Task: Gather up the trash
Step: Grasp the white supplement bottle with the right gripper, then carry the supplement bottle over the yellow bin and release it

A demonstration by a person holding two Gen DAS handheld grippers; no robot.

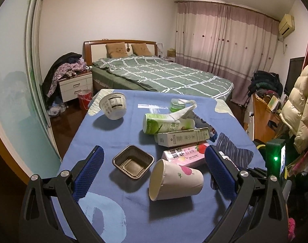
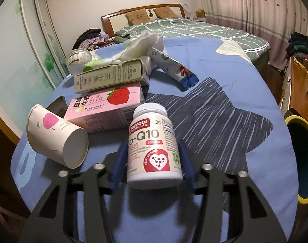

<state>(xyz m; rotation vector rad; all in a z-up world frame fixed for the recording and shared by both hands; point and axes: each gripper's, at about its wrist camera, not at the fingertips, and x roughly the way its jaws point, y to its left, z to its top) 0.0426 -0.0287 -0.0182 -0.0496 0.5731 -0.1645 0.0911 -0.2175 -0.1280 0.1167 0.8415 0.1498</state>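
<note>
Your right gripper is closing its jaws around the white supplement bottle, which is lying near the counter's near edge; the blue pads are sitting just beside its sides, and you cannot tell from this view whether they are pressing yet. Your left gripper is holding its jaws wide apart over the tipped paper cup and the dark plastic tray, gripping nothing.

The risk is lying in the bottle's smooth, rounded body: if you are lifting before both pads are clamping firmly, it is likely slipping out or rolling toward the near edge. The pink strawberry carton is sitting just beside the bottle's cap, so any sideways drag is probably nudging it and the stacked beige box above. The yellow-rimmed bin is waiting off the counter's right edge; swinging there too fast is risking a drop.
</note>
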